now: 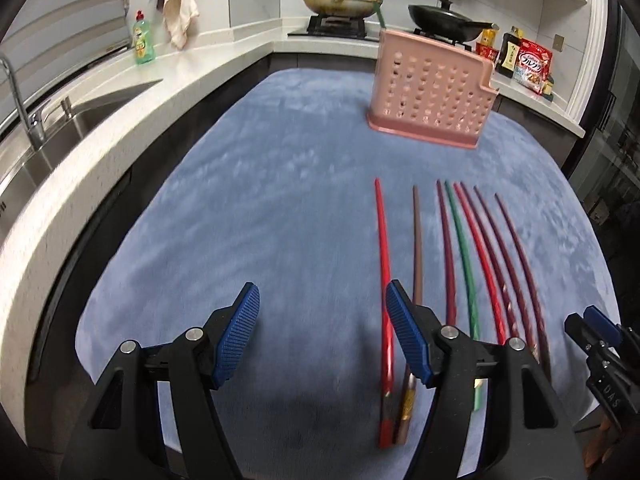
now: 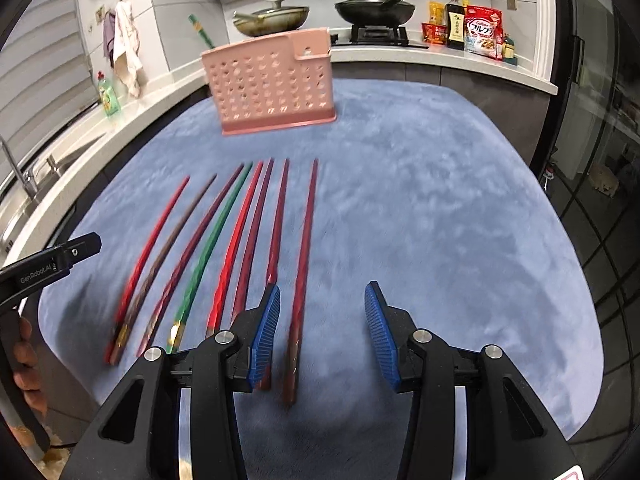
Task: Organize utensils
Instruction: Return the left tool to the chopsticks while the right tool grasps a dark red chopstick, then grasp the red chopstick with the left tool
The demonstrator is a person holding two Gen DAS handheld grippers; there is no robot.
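Chopsticks (image 2: 256, 240) lay lengthwise, pointing toward upper frame; rightmost one (image 2: 302, 264) sat between the released right tongs (image 2: 322, 332) — left tongs (image 1: 322, 336) also released.

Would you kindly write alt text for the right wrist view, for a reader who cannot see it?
The open right gripper hovers low over a blue cloth, above the near end of the rightmost of eight chopsticks lying side by side. A perforated pink utensil holder stands beyond them, with a kitchen counter and two pans behind.
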